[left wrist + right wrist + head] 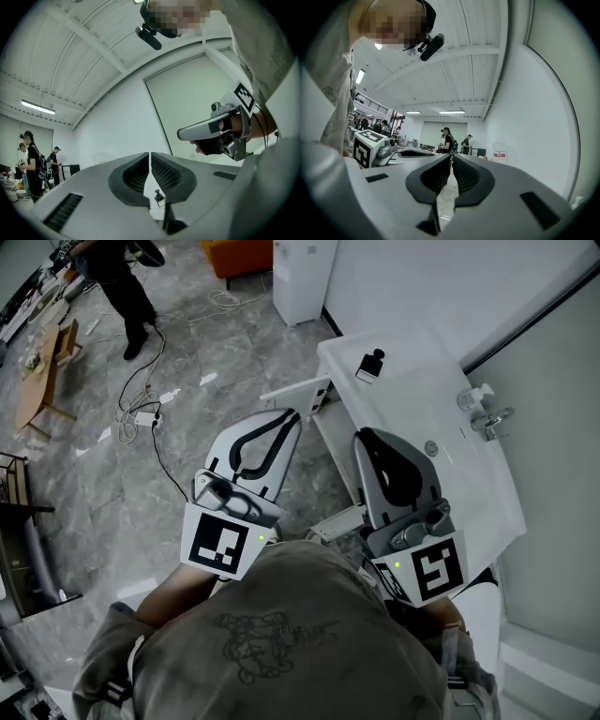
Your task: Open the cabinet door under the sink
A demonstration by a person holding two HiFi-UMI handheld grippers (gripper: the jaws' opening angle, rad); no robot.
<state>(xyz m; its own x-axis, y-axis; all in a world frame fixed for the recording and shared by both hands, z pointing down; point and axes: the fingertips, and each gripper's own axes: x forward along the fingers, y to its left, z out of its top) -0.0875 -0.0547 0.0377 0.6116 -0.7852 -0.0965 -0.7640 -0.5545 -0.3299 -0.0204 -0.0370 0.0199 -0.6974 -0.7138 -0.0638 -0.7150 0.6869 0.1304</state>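
The white sink counter (412,404) runs along the right wall, with a chrome faucet (494,418) at its far side. Below its front edge a white cabinet door (298,396) stands out into the room, and a second white panel (339,521) juts out nearer to me. My left gripper (289,415) is held up in front of the cabinet, jaws together and empty. My right gripper (362,436) hangs over the counter's front edge, also shut on nothing. In the left gripper view the tips of the left gripper (150,153) meet; in the right gripper view so do those of the right gripper (452,156).
A small black-and-white object (372,365) sits on the counter. Cables and a power strip (141,412) lie on the grey tiled floor to the left. A person (122,287) stands at the back left near a wooden table (42,381). A white unit (300,277) stands behind the sink.
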